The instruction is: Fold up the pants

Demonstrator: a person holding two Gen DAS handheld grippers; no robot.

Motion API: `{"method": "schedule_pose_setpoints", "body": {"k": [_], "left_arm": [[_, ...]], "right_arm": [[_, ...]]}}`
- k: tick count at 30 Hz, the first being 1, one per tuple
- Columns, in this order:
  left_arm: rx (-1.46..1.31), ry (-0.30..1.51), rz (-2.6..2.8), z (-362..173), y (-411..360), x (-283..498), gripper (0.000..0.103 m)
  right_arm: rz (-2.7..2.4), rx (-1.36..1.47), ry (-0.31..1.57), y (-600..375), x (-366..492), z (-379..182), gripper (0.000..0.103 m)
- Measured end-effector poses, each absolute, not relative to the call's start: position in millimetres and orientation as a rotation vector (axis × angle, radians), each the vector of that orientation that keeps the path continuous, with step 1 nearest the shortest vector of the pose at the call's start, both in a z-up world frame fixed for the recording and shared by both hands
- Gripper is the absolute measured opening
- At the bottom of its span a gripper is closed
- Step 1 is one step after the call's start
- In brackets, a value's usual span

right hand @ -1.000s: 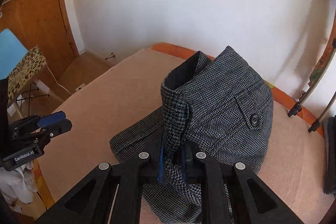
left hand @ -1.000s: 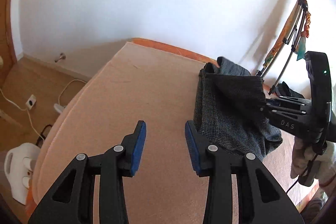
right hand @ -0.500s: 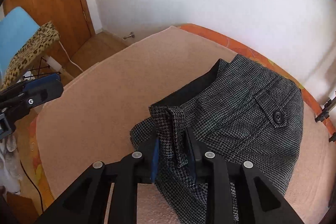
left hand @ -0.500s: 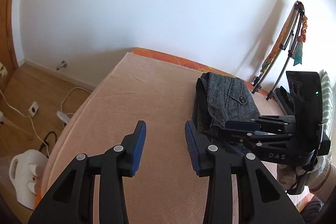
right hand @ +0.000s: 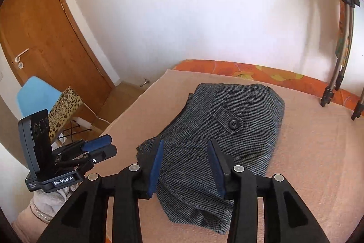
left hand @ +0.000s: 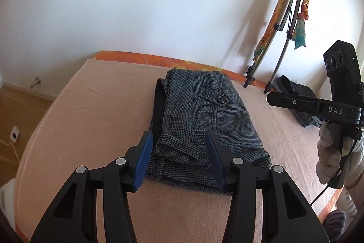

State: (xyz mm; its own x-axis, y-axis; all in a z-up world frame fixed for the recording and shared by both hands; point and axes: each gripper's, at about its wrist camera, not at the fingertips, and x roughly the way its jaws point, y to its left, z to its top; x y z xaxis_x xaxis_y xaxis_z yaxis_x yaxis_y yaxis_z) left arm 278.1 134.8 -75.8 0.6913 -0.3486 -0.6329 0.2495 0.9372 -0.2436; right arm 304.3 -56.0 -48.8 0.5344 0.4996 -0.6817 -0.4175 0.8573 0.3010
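The grey houndstooth pants [left hand: 204, 115] lie folded into a compact stack on the peach bed cover [left hand: 95, 106], back pocket button facing up. They also show in the right wrist view [right hand: 227, 129]. My left gripper [left hand: 178, 161] is open and empty, its blue pads hovering either side of the stack's near edge. My right gripper [right hand: 186, 167] is open and empty, just above the stack's near end. The right gripper also shows at the right of the left wrist view [left hand: 273, 98]. The left gripper shows at the left of the right wrist view [right hand: 100, 147].
An orange mattress edge [right hand: 238, 70] runs along the white wall. A folded drying rack [left hand: 282, 24] leans on the wall at the right. A dark item [left hand: 293, 88] lies on the bed near it. A wooden door [right hand: 45, 38], a blue chair [right hand: 34, 95] and a leopard-print stool [right hand: 63, 108] stand left.
My right gripper laid the held pants end down onto the stack, opened and let go. My left gripper moved right, over the stack's near edge, still open.
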Motion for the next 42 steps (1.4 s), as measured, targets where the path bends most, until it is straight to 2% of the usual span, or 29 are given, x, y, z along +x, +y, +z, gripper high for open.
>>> {"method": "schedule_pose_setpoints", "body": {"k": [1,2,5,6,9,12,17,21,25,30,37,42], "left_arm": [[-0.127,0.745,-0.336,-78,127,283,0.047],[-0.124,0.759,-0.331,-83,122,289,0.047],[-0.12,0.819,-0.308,-99,114,303,0.047],[-0.121,0.839,-0.302,-105,114,307,0.048],[-0.098,0.886,-0.263,-121,116,314,0.051],[-0.117,0.937,-0.244,-138,123,320,0.06],[-0.22,0.932,-0.233,-121,147,303,0.062],[-0.394,0.996,-0.222,-119,165,296,0.07],[-0.522,1.078,-0.205,-130,170,297,0.07],[-0.511,1.118,-0.187,-142,159,302,0.07],[-0.606,1.073,-0.127,-150,156,305,0.079],[-0.672,1.007,-0.063,-151,156,305,0.08]], "right_arm": [[0.525,0.107,0.849,-65,308,-50,0.046],[0.504,0.111,0.851,-76,311,-50,0.051],[0.471,0.14,0.879,-104,327,-57,0.076],[0.472,0.15,0.897,-110,334,-61,0.078],[0.453,0.188,0.924,-126,356,-74,0.078],[0.434,0.253,0.962,-135,384,-93,0.078],[0.414,0.391,1.011,-154,425,-125,0.078],[0.44,0.457,1.019,-162,442,-140,0.078],[0.465,0.488,1.029,-162,449,-151,0.078],[0.484,0.507,1.031,-156,444,-159,0.079],[0.513,0.566,1.036,-146,451,-163,0.079],[0.504,0.61,1.033,-145,452,-165,0.079]]}}
